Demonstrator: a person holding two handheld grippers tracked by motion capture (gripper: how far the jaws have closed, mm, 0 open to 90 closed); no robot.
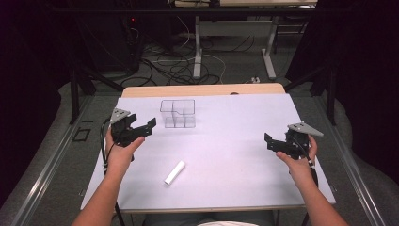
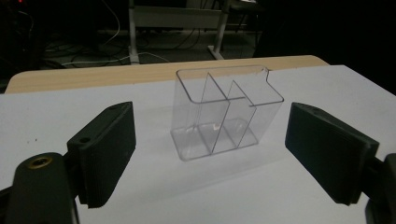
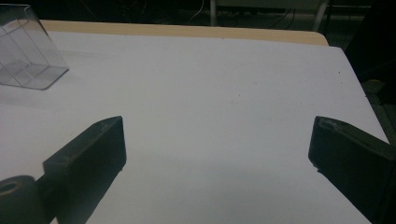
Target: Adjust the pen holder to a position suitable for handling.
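A clear plastic organizer (image 1: 178,113) with several compartments stands upright on the white table sheet (image 1: 226,141), toward the back left. My left gripper (image 1: 143,126) hovers open just left of it; in the left gripper view the organizer (image 2: 224,112) sits ahead between the wide-apart jaws, untouched. A white cylinder (image 1: 174,173) lies flat near the front, between the two hands. My right gripper (image 1: 272,140) is held open at the table's right side, with bare sheet between its jaws. The organizer's corner (image 3: 28,51) shows at the far left of the right gripper view.
A strip of the wooden table top (image 1: 202,89) shows behind the sheet. Beyond it stand desk legs (image 1: 197,47) and loose cables (image 1: 174,66) on the floor. Dark frame bars (image 1: 75,89) flank the table on both sides.
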